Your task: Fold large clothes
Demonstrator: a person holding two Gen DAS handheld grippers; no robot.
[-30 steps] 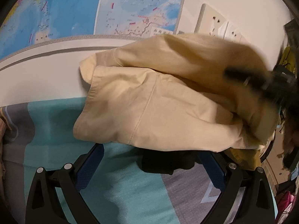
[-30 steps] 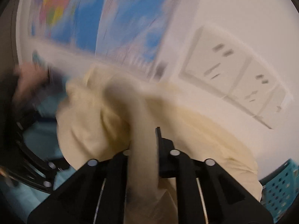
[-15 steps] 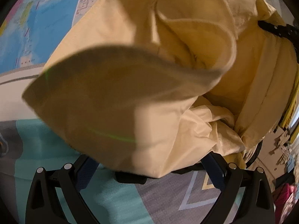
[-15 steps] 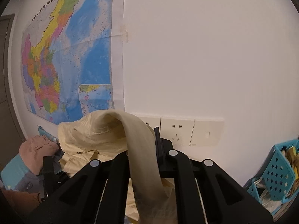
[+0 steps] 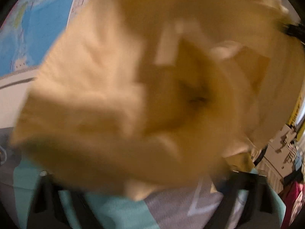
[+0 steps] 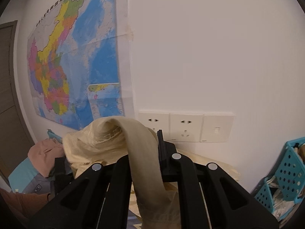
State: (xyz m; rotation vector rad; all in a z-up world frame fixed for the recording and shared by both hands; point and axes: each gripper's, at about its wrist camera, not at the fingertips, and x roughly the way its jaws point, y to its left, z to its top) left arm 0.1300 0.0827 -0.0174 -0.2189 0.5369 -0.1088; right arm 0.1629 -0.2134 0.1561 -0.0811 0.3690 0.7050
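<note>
A large cream garment (image 5: 118, 99) hangs blurred right in front of the left wrist camera and fills most of that view. My left gripper (image 5: 145, 187) shows only as blurred dark fingers (image 5: 242, 187) at the bottom. Its jaws are closing, still well apart, with a fold of the garment hanging between them. In the right wrist view my right gripper (image 6: 146, 143) is shut on a bunched band of the cream garment (image 6: 141, 152), which drapes over the jaws and down toward the camera. The right gripper's dark tip (image 5: 294, 30) also appears at the upper right of the left view.
A teal and grey bed cover (image 5: 118, 213) lies below. The white wall carries a coloured map (image 6: 76, 72) and a row of sockets (image 6: 185, 127). A teal basket (image 6: 286, 173) stands at the right, a pink garment (image 6: 45, 156) lies at the left, and a brown door (image 6: 7, 80) is at far left.
The right gripper lifted the cream garment off the bed, then held still. The cloth swung up close to the left camera and blurred. The left fingers have moved inward.
</note>
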